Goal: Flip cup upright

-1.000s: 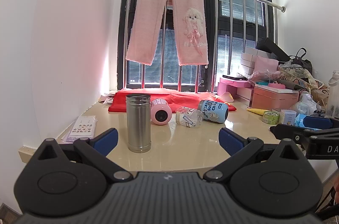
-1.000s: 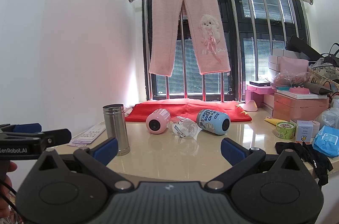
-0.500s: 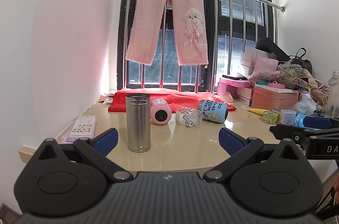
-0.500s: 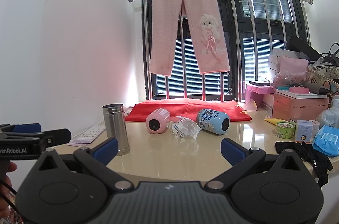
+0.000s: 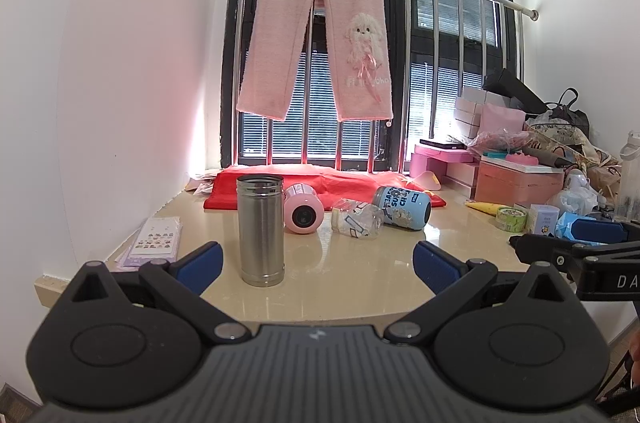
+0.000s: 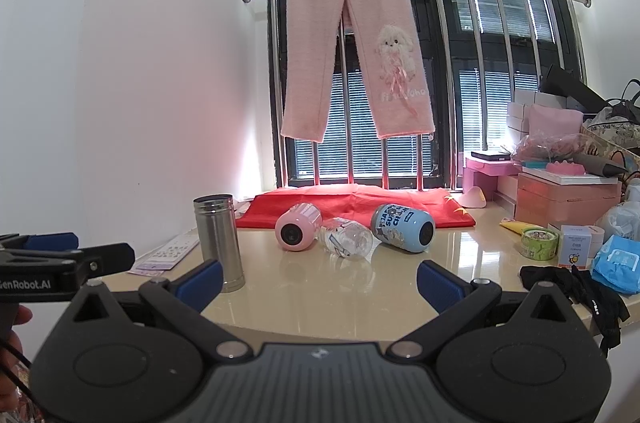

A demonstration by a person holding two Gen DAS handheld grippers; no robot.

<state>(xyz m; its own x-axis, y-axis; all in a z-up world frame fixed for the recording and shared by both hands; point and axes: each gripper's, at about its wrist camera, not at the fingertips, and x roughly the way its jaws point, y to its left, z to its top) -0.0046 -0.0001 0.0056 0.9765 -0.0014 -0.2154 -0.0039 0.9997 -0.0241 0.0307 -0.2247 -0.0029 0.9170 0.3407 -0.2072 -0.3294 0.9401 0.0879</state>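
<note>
A steel cup point(image 5: 260, 229) stands upright on the beige table point(image 5: 352, 287); it also shows in the right wrist view point(image 6: 219, 242). Behind it lie a pink cup point(image 5: 303, 209) point(image 6: 297, 233), a clear bottle point(image 5: 357, 221) point(image 6: 345, 243) and a blue printed cup point(image 5: 404, 208) point(image 6: 403, 228), all on their sides. My left gripper point(image 5: 318, 265) is open and empty, held back at the table's front edge. My right gripper point(image 6: 319, 283) is open and empty, also at the front edge.
A red cloth point(image 5: 320, 183) lies at the back under pink trousers point(image 5: 320, 39) on a rail. Sticker sheets point(image 5: 156, 241) lie at the left. Pink boxes point(image 5: 520, 179), a tape roll point(image 6: 539, 242), a small carton point(image 6: 576, 247) and black cloth point(image 6: 576, 287) crowd the right side.
</note>
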